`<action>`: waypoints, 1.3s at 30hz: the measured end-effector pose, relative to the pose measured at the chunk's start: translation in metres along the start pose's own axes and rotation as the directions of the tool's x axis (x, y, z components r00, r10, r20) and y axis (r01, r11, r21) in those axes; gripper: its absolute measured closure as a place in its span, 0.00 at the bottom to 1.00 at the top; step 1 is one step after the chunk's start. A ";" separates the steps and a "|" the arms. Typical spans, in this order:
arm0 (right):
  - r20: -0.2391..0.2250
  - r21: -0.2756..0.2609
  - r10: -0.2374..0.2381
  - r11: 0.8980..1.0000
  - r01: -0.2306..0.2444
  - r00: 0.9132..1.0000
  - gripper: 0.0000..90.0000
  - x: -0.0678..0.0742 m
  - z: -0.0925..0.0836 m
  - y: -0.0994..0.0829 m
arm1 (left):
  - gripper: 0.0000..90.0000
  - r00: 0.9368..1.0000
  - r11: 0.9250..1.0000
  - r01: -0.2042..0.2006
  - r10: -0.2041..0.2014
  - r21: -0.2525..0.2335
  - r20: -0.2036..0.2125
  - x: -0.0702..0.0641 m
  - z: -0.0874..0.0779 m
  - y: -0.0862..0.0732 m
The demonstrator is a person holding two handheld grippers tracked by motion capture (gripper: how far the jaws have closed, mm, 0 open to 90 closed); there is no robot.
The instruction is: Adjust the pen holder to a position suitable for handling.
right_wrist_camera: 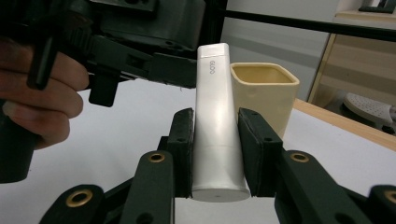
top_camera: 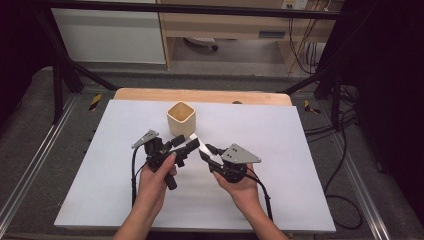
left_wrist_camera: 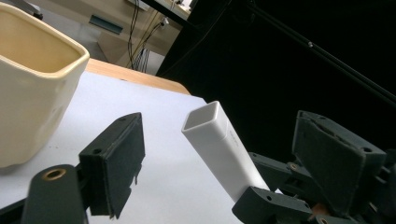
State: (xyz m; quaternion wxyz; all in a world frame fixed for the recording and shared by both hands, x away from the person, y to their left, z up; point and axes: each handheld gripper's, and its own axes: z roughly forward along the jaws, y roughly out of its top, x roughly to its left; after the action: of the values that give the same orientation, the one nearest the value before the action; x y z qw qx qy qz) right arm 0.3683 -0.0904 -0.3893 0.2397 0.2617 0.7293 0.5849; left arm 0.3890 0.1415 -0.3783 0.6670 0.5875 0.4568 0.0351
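High view: two hands over a white surface (top_camera: 100,190), left tongs (top_camera: 186,145) and right tongs (top_camera: 206,152) tip to tip near the middle, a white tube (top_camera: 197,141) slanting up between them, held at its lower part by the right tongs, top end toward the left tongs. Just behind, a cream square cup (top_camera: 181,118) standing upright on the surface, close to the tube but apart from it. Left gripper view: left tongs (left_wrist_camera: 215,154) spread fairly wide, one jaw on each side of the tube (left_wrist_camera: 219,149), neither pad pressing on it; tube tilted, flat end uppermost, its base gripped lower right by the other tongs; cup (left_wrist_camera: 32,84) at left, near and large, resting on the surface (left_wrist_camera: 154,154). Right gripper view: right tongs (right_wrist_camera: 215,149) clamped on the tube (right_wrist_camera: 215,126), both pads flat against its sides, tube upright in that frame, cap end lowest; the left tongs' black body and the fingers (right_wrist_camera: 37,98) of the left hand at upper left beside the tube's top; cup (right_wrist_camera: 264,95) just behind the tube at right.
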 end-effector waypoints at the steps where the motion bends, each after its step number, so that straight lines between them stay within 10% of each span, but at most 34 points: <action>1: -0.004 -0.004 0.004 1.000 -0.004 1.000 0.75 0.001 0.000 0.000 | 0.22 1.000 1.000 -0.001 0.001 0.004 0.002 0.000 0.000 0.000; 23: -0.038 0.000 0.050 0.999 -0.050 0.998 0.75 0.010 0.008 -0.007 | 0.78 0.994 0.995 0.096 -0.097 0.013 0.059 0.003 0.004 -0.006; 35: -0.052 0.018 0.052 0.999 -0.051 0.997 0.74 0.008 0.010 -0.007 | 0.79 0.996 0.998 0.063 -0.064 0.013 0.059 0.001 0.003 -0.007; 39: -0.021 0.031 0.054 0.998 -0.053 0.998 0.60 0.008 0.011 -0.007 | 0.79 0.996 0.998 0.069 -0.070 0.011 0.058 0.002 0.003 -0.006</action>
State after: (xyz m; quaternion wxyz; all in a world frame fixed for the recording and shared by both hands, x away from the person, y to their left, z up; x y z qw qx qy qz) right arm 0.3685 -0.0788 -0.3989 0.2120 0.2782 0.7334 0.5829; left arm 0.3887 0.1383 -0.3848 0.6783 0.5750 0.4574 -0.0074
